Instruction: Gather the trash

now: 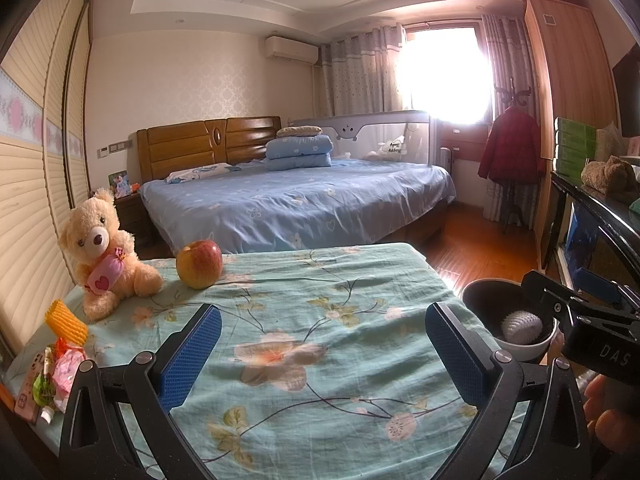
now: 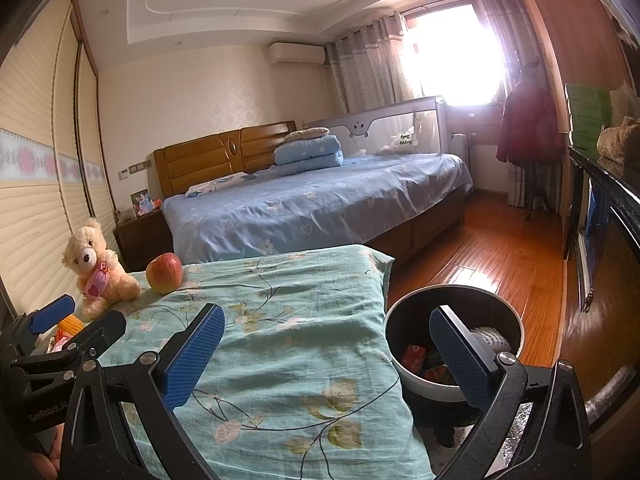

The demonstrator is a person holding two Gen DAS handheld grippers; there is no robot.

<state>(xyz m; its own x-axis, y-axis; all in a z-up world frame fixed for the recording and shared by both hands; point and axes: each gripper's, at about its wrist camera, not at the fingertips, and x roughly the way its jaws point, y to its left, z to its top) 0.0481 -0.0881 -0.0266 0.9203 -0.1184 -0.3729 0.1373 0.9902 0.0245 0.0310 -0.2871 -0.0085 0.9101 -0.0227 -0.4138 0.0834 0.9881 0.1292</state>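
Left tongs [image 1: 323, 354] spread wide with nothing between the blue pads, hovering over the bench [image 1: 304, 304] draped in a green floral cloth. Right tongs [image 2: 327, 356] likewise gaping and empty, one pad above the cloth edge, the other in front of the bin [image 2: 416, 382]. In the left wrist view, right tongs again visible at 3 o'clock, black frame above the bin, with part of a hand [image 1: 612, 412] at 4 o'clock.

Round dark bin with a pale rim, off the bench's right side on the wooden floor [image 2: 500, 248], at 3 o'clock from the cloth. Inside: a white foam fruit net [image 1: 521, 326], plus red wrappers [image 2: 414, 356] seen from the right wrist view.

At 9 o'clock on the bench, along the left edge: a yellow foam net [image 1: 66, 322], and just nearer, a heap of crumpled wrappers [image 1: 60, 372] in pink, green and orange, beside a phone in a pink case [image 1: 28, 384]. All well apart from both tongs.

Farther back at 10 o'clock, a cream teddy bear [image 1: 104, 252] sitting upright with a pink heart candy. Just right of it, an apple [image 1: 199, 263], red and yellow, standing on the cloth.

Beyond the bench at 12 o'clock, a bed [image 1: 296, 200] with blue sheets and folded bedding, then a bright window [image 1: 446, 72].
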